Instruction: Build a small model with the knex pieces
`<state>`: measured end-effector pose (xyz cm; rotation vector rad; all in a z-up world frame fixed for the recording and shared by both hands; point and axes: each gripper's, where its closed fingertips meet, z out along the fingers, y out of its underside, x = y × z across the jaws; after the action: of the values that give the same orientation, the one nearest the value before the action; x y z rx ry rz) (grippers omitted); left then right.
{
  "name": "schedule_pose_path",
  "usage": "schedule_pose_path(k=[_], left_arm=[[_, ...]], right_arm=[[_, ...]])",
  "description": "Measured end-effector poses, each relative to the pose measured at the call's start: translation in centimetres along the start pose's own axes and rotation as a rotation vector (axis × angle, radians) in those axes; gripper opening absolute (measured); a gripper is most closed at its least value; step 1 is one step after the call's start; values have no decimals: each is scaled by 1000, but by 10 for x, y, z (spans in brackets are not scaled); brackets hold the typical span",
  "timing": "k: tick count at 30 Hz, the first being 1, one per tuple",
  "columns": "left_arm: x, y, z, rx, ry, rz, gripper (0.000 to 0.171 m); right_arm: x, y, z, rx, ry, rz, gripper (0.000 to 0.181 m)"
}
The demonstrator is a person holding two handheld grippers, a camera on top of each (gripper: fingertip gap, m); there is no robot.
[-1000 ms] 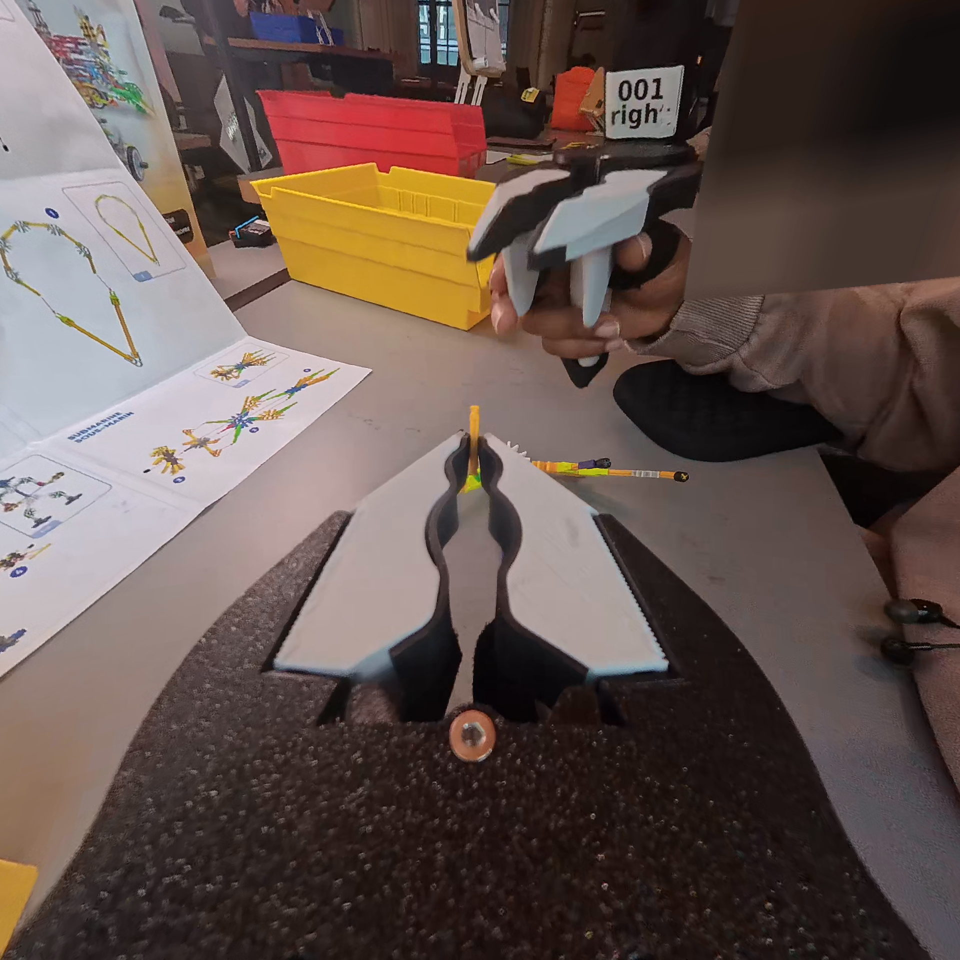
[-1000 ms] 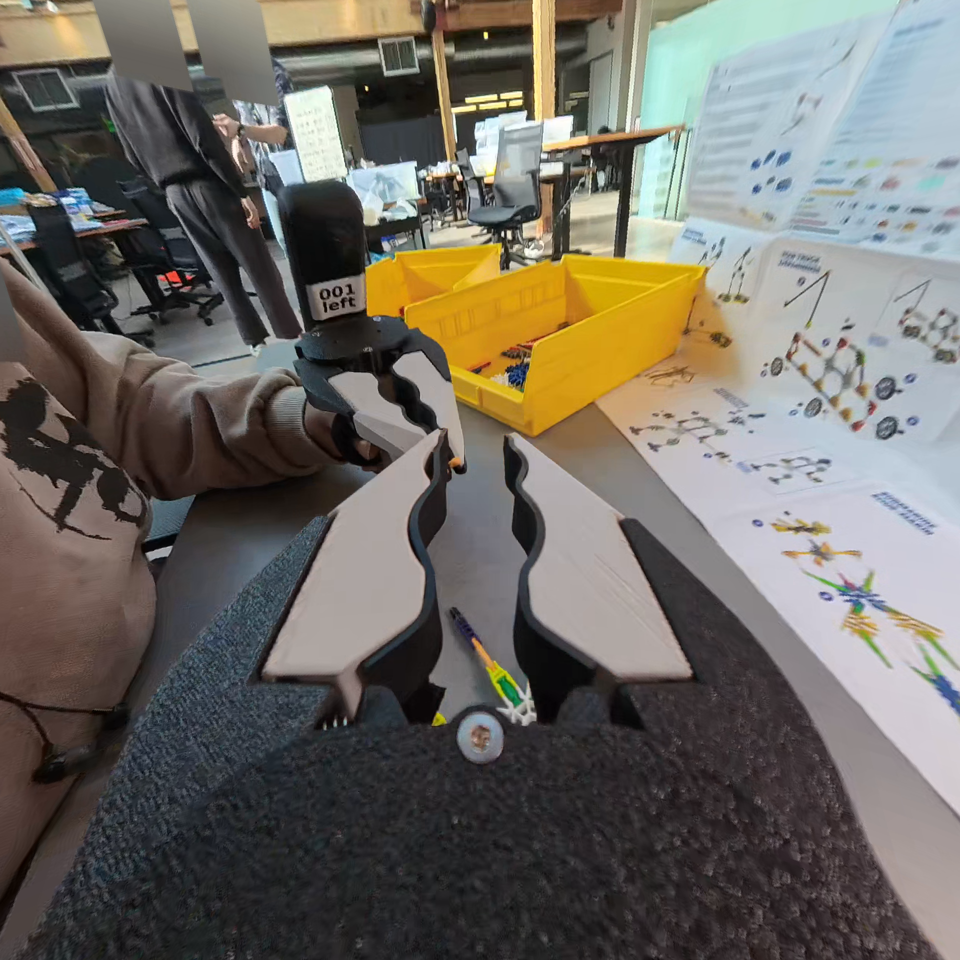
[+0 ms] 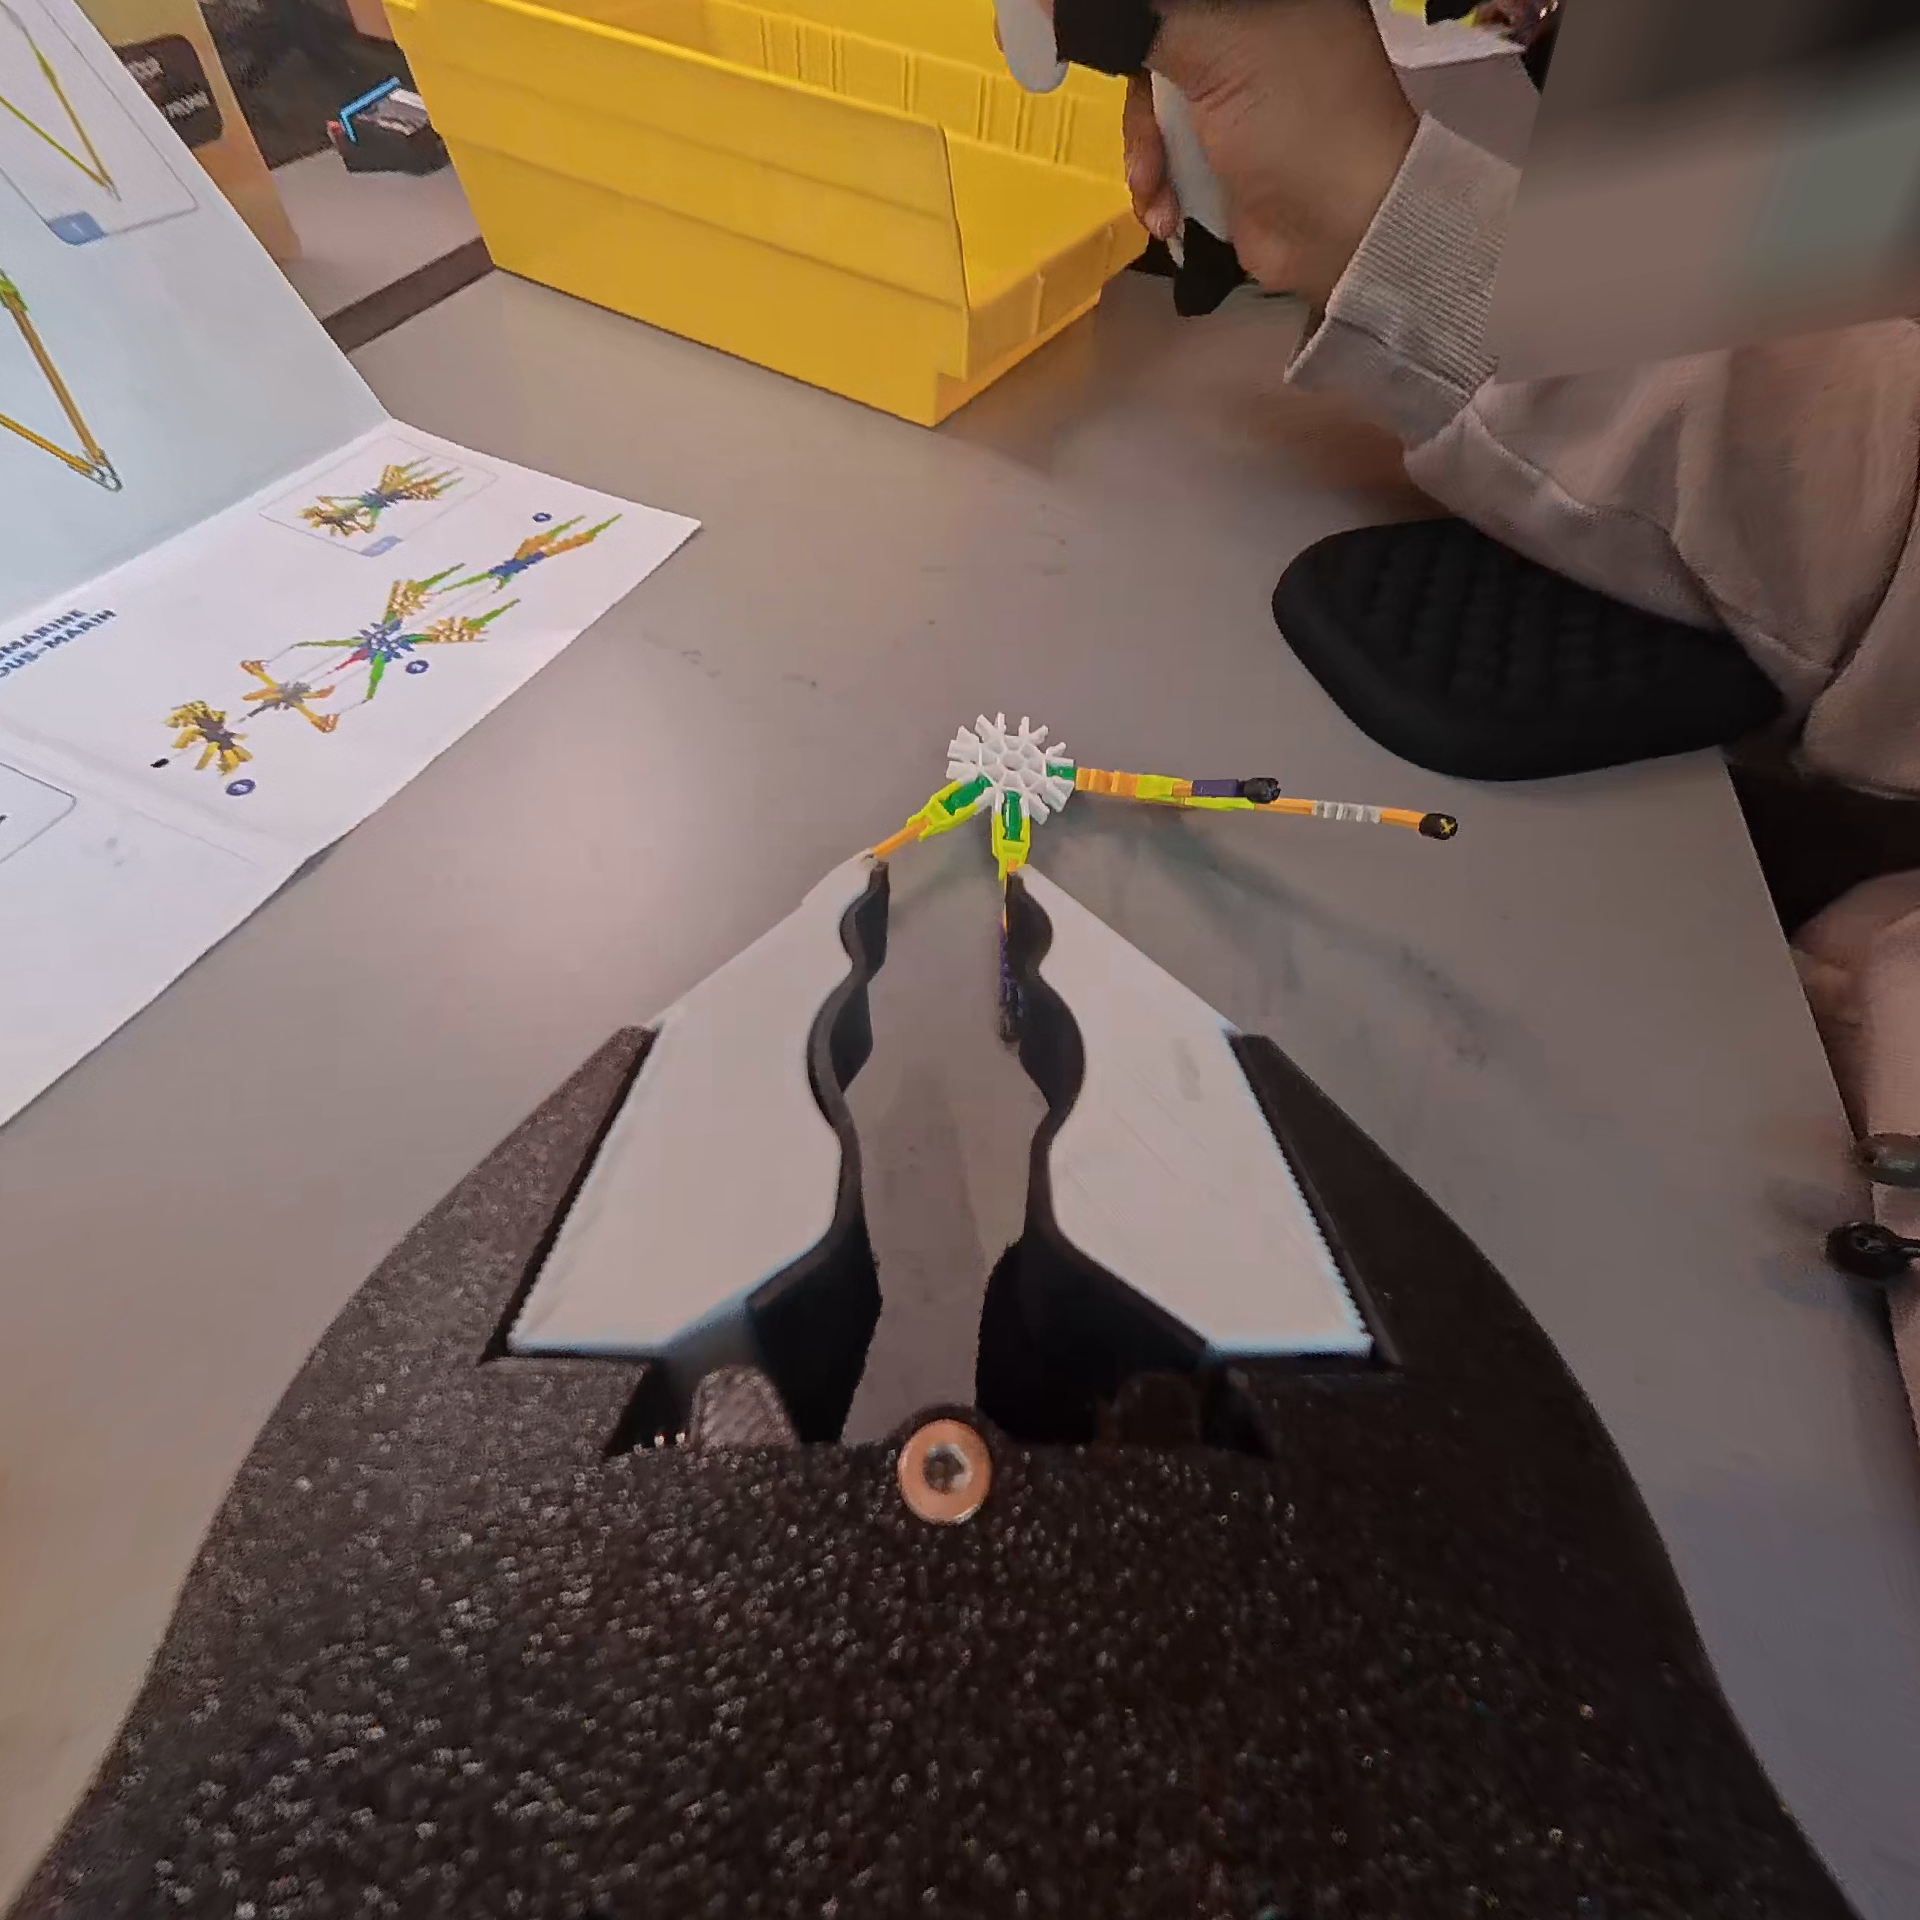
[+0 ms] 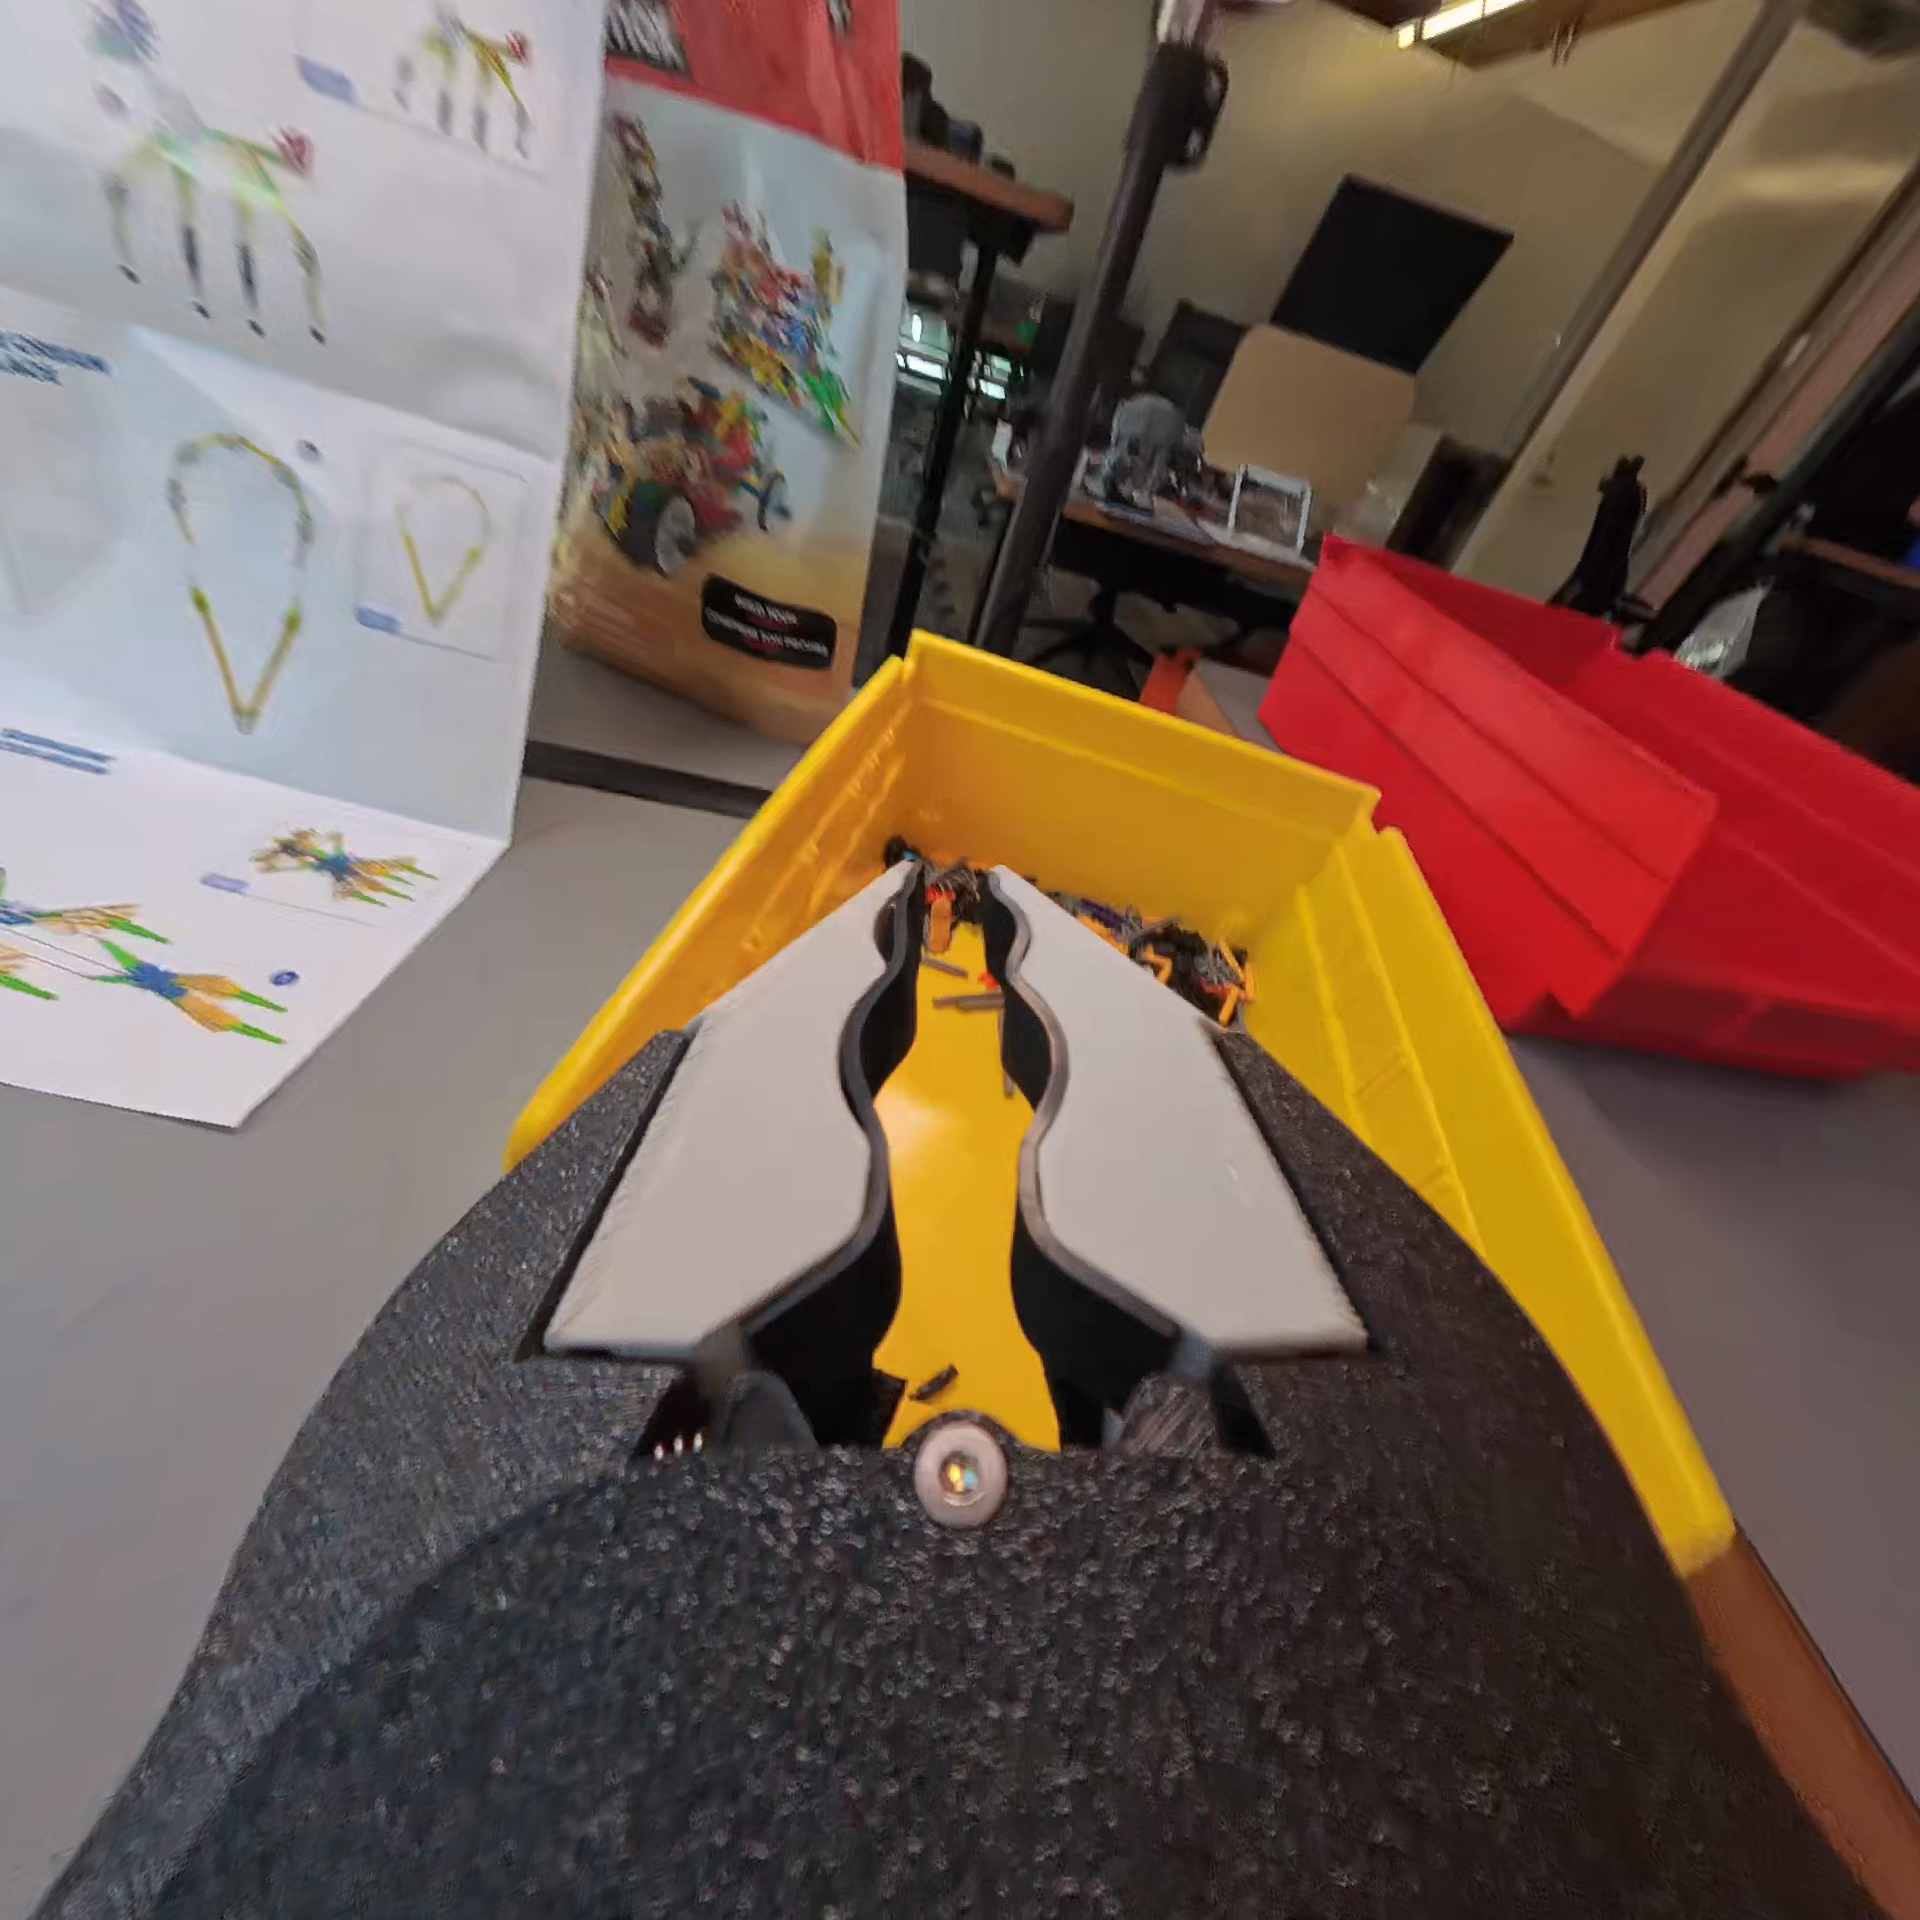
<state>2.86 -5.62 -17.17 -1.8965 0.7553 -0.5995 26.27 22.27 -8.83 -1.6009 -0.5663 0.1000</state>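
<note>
The left hand-held gripper (image 3: 940,883), jaws apart and empty, has its tips at the rods of the white-hub model (image 3: 1008,771) on the table (image 3: 623,935) before the yellow bin (image 3: 727,208), while the right hand-held gripper (image 4: 951,883), also slightly apart and empty, hangs over this bin's loose pieces (image 4: 1184,951).

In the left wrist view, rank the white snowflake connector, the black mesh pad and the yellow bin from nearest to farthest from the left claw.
1. White snowflake connector: just ahead of the left claw, its rods reaching the tips.
2. Black mesh pad: farther, ahead to the right.
3. Yellow bin: farthest, at the back of the table.
</note>
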Motion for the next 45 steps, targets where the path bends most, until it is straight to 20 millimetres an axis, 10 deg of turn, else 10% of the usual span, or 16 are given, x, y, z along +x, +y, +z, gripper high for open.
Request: schedule_pose_path(k=[3, 7, 12, 19, 31, 45], left_arm=[[4, 8, 5, -45, 9, -1, 22], [6, 17, 8, -93, 15, -2, 22], [11, 30, 16, -159, 29, 15, 22], [15, 48, 27, -276, 4, 85, 22], [15, 55, 21, -326, 4, 103, 7], [18, 40, 20, -253, 27, 179, 4]], right_arm=[[13, 20, 7, -73, 27, 52, 25], [-14, -14, -5, 69, -65, 8, 29], [-133, -41, -42, 175, -585, -79, 26], [-259, -1, -113, -15, -1219, -195, 26], [-320, 31, -151, -78, -1396, -404, 19], [-346, 71, -157, -324, -1502, -797, 14]])
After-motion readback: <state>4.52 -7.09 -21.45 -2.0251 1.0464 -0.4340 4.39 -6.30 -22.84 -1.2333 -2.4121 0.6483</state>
